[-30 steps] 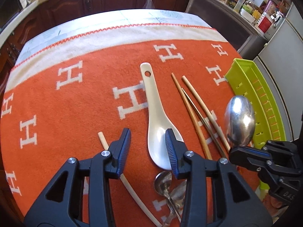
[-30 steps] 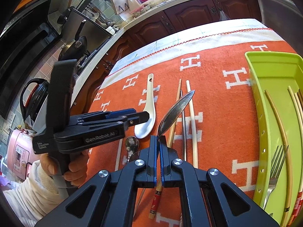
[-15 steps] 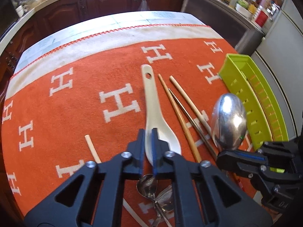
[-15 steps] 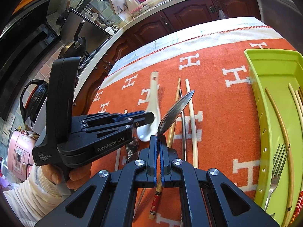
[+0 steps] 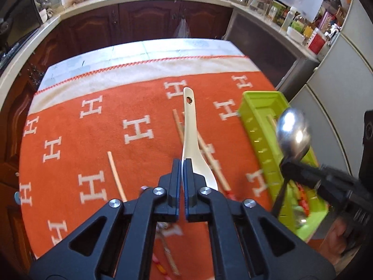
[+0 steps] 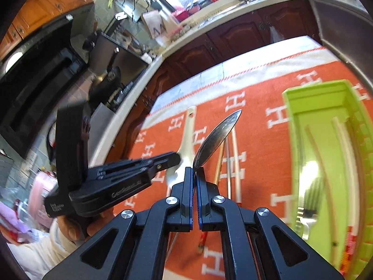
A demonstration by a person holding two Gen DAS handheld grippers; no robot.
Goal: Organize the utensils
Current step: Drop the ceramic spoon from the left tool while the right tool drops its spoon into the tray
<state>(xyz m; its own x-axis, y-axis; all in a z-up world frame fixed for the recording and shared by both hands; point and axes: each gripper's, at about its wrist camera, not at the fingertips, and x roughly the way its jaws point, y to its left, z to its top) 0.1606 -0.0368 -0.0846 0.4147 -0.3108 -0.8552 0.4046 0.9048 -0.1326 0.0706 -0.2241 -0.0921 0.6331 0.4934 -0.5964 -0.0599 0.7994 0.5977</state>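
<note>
My left gripper (image 5: pixel 182 163) is shut on the bowl of a white ceramic spoon (image 5: pixel 190 128), which hangs above the orange cloth (image 5: pixel 93 121) with its handle pointing away. My right gripper (image 6: pixel 194 170) is shut on the handle of a metal spoon (image 6: pixel 219 135), whose bowl sticks up and forward. In the right wrist view the left gripper (image 6: pixel 176 157) and white spoon (image 6: pixel 186 137) are just to the left. The metal spoon (image 5: pixel 293 133) hovers over the green tray (image 5: pixel 263 126). Wooden chopsticks (image 5: pixel 209 154) lie on the cloth under the white spoon.
The green tray (image 6: pixel 293 140) holds a fork (image 6: pixel 310 198) and chopsticks. A single chopstick (image 5: pixel 115 172) lies to the left on the cloth. Blurred metal utensils (image 5: pixel 167 252) lie under my left gripper. Counters and dark cabinets (image 5: pixel 139 21) ring the table.
My left gripper closed on the white spoon's bowl and lifted it off the cloth. Both grippers rose, and the right one carried the metal spoon up, closer to the tray.
</note>
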